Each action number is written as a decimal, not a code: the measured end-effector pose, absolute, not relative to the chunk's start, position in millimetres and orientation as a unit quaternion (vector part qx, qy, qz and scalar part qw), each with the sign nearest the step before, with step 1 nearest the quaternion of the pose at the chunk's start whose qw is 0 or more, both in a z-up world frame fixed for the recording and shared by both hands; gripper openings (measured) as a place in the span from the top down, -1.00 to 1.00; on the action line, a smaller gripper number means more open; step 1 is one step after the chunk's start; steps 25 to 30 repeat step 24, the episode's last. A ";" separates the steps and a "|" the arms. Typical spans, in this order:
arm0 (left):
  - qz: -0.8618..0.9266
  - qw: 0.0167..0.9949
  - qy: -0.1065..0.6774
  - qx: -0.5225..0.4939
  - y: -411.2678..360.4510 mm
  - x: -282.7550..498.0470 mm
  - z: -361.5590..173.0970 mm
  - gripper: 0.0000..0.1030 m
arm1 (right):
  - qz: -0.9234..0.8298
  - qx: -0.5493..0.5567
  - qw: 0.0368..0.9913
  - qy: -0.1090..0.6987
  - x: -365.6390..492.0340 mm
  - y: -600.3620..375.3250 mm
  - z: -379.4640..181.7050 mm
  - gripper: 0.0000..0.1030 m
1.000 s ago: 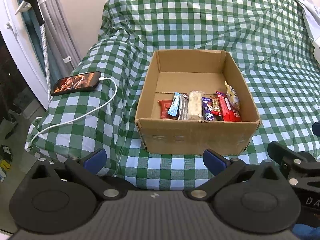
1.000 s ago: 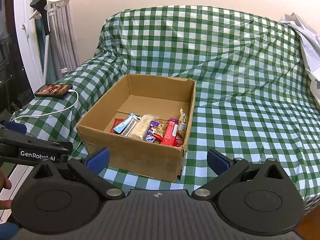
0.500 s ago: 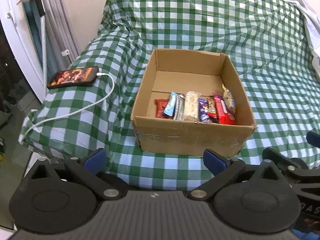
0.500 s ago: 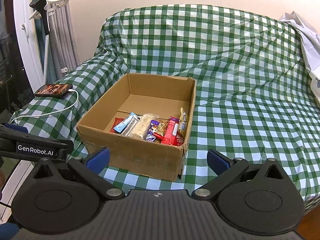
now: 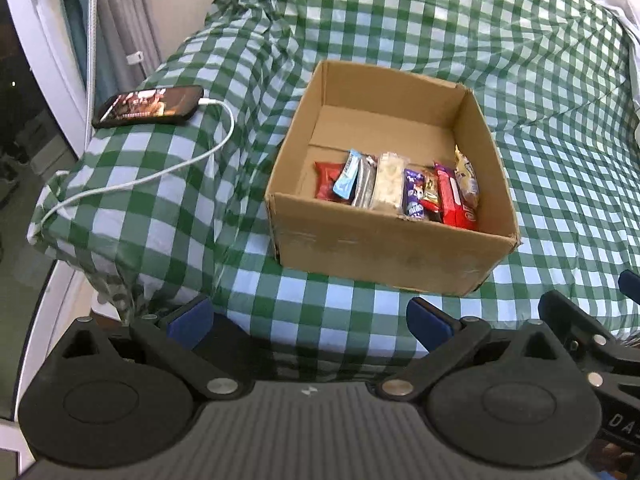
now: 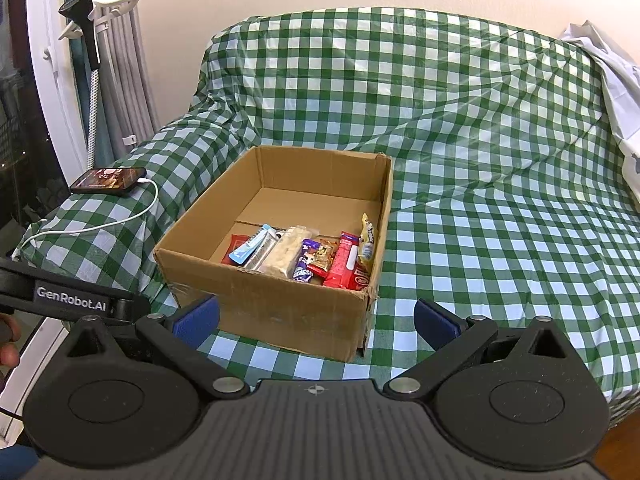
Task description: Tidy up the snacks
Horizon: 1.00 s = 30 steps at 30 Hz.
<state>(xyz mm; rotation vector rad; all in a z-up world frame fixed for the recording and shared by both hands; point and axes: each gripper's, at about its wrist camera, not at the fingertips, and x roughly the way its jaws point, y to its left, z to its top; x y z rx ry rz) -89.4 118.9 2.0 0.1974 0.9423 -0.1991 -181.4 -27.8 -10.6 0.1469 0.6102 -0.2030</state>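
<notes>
**Both grippers spread and empty before the snack box**

The left gripper (image 5: 308, 318), black with blue finger pads, hangs with its fingers spread wide and nothing between them, just short of the near edge of the green-and-white checked cloth (image 5: 400, 20) that covers the sofa. The right gripper (image 6: 316, 320), of the same build, is likewise spread and empty, held near the front of the seat.

The open brown cardboard box (image 6: 280, 308) stands on the checked cloth, beyond both grippers and apart from them. From the left wrist it sits a little right of centre; from the right wrist, a little left of centre. The snacks lie in a row along the near wall inside the box, the far half of its floor bare. From left to right: a red wrapped snack (image 5: 325, 184), a light-blue bar (image 5: 347, 179) leaning across it, a silver-wrapped bar (image 5: 364, 184), a pale clear-wrapped bar (image 5: 387, 188), a purple chocolate bar (image 5: 414, 198), a small gold-and-red packet (image 5: 430, 194), a red flat pack (image 5: 452, 200), and a yellow-and-white packet (image 5: 466, 176) against the right wall.

On the sofa's left arm, well left of the box, a black smartphone (image 5: 150, 106) lies screen up and lit, with a white charging cable (image 5: 160, 174) plugged into it and trailing toward the near left.
</notes>
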 end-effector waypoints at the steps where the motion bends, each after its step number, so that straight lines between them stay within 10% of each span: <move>1: -0.097 0.885 0.446 0.096 119.3 -90.7 3.5 -1.00 | -0.099 0.072 0.946 0.300 -181.5 -27.8 -10.5 -0.99; 30: -0.075 0.904 0.408 0.104 116.2 -90.2 20.2 -1.00 | -0.112 0.083 0.946 0.293 -179.7 -28.7 -6.1 -0.99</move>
